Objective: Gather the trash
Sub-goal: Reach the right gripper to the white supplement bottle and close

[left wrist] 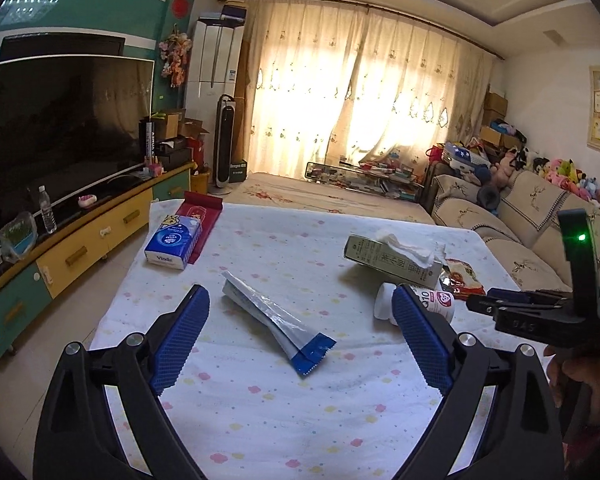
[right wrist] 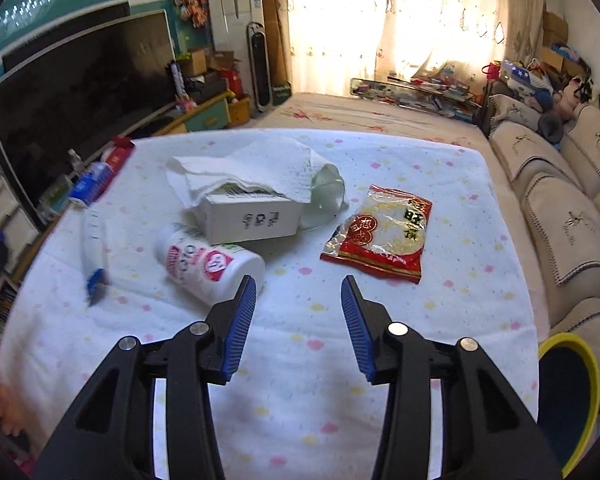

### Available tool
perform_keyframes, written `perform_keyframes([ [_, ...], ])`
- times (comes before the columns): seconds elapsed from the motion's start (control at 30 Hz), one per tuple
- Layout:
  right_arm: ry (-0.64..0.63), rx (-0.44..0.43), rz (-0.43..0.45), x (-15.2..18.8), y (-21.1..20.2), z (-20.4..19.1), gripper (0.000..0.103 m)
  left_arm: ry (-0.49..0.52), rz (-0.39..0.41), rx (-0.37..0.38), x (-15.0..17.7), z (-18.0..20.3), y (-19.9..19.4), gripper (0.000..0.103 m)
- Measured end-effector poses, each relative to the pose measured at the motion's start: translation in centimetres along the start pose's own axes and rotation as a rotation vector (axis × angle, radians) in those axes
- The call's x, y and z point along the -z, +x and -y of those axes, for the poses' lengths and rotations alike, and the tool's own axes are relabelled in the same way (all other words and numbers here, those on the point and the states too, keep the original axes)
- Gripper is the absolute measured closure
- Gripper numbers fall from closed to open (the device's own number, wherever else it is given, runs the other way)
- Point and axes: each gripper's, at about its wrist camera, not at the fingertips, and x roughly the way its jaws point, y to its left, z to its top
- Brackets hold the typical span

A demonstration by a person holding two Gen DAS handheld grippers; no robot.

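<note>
Trash lies on a table with a flowered white cloth. A silver and blue wrapper lies between the fingers of my open, empty left gripper. A white bottle lies on its side just left of my open, empty right gripper. A red snack bag lies ahead to the right. A white carton with a paper towel over it lies behind the bottle, and a clear cup lies beside it. The bottle and carton also show in the left wrist view.
A blue tissue pack and a red box sit at the table's far left corner. A yellow-rimmed bin stands at the table's near right. A sofa runs along the right, a TV cabinet along the left.
</note>
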Motion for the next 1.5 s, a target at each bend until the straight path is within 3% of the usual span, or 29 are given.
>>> perform_keyframes([
  [0.2, -0.023, 0.005, -0.056, 0.1, 2.6, -0.9, 0.060, -0.018, -0.004, -0.010, 0.0, -0.4, -0.1, 0.012],
  [0.33, -0.058, -0.048, -0.042, 0.2, 2.1, -2.5, 0.060, 0.000, 0.030, -0.044, -0.2, -0.1, -0.6, 0.012],
  [0.53, -0.158, -0.201, -0.055, 0.9, 0.9, -5.8, 0.057, -0.016, 0.044, -0.062, -0.4, -0.7, -0.8, 0.012],
  [0.87, -0.165, -0.290, -0.026, 1.2, -1.0, -8.0, 0.056, -0.068, 0.059, -0.094, -0.5, -1.8, -1.0, 0.012],
  [0.93, -0.167, -0.311, -0.021, 1.1, -1.3, -8.8, 0.052, -0.079, 0.067, -0.114, -0.6, -2.2, -1.3, 0.012],
  [1.07, -0.194, -0.318, -0.020, 0.8, -1.0, -11.1, 0.046, -0.111, 0.086, -0.153, -0.6, -3.1, -1.7, 0.012],
  [1.4, -0.136, -0.290, -0.103, 0.6, 2.9, -13.2, 0.046, -0.161, 0.086, -0.160, -0.6, -4.5, -1.8, 0.012],
  [1.47, -0.137, -0.286, -0.104, 0.8, 3.1, -13.2, 0.058, -0.152, 0.085, -0.161, -0.6, -4.4, -1.8, 0.012],
  [1.5, -0.132, -0.289, -0.105, 0.9, 3.1, -13.1, 0.058, -0.149, 0.085, -0.160, -0.7, -4.4, -1.8, 0.012],
])
